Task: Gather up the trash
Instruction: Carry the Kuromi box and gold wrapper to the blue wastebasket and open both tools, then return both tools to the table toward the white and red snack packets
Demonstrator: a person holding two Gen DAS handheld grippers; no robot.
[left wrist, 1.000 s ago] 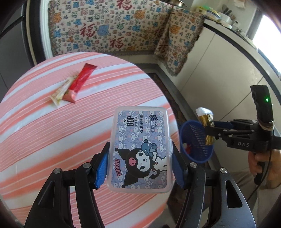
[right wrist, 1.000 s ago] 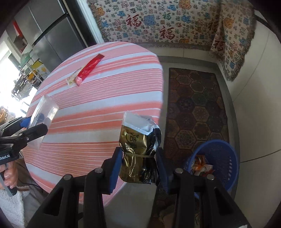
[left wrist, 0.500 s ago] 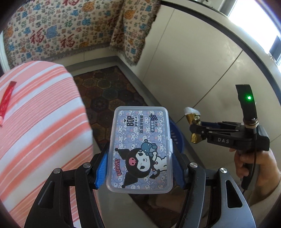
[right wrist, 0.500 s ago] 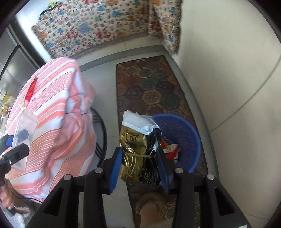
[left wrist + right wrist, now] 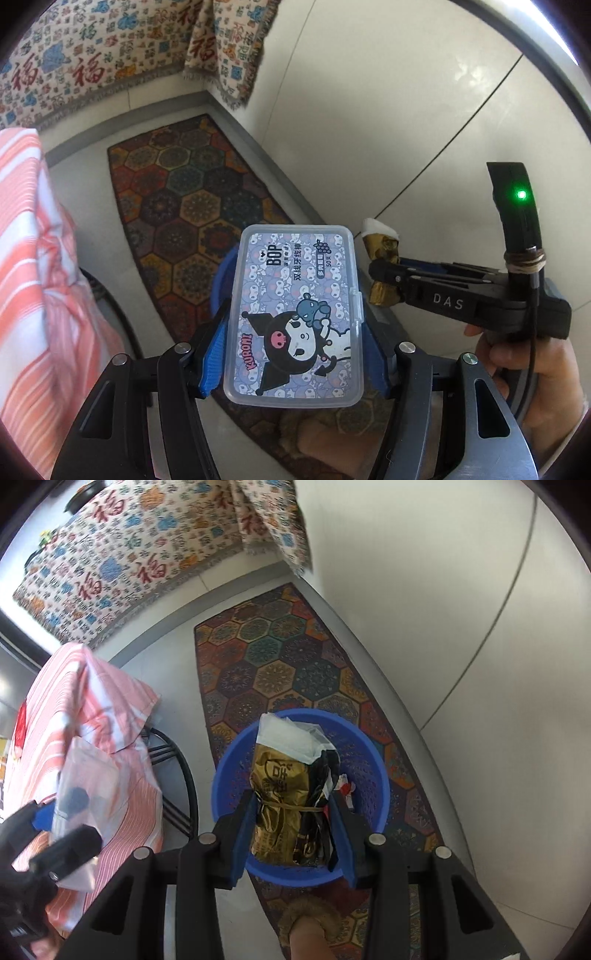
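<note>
While both tools are loaded, the left hand-held gripper (image 5: 293,363) clamps one clear rigid plastic box (image 5: 295,314), rectangular with rounded corners and a cartoon-printed lid, its blue pads pressed on the long sides. Left of that gripper hangs the pink-and-white striped cloth of the counter (image 5: 33,280), soft and folded at the edge. Ahead lies one hexagon-patterned rug (image 5: 184,206) on pale glossy floor. The blue trash basket (image 5: 221,280) shows only as a sliver behind the box.

The right hand-held gripper (image 5: 293,836) is closed on one crinkled gold-and-black foil bag (image 5: 284,801) with a white torn top, tied by a thin band. Directly below it sits one round blue perforated trash basket (image 5: 369,771), rim unobstructed, wrappers (image 5: 345,786) inside; how many, unclear. Bare floor separates basket and counter.
</note>
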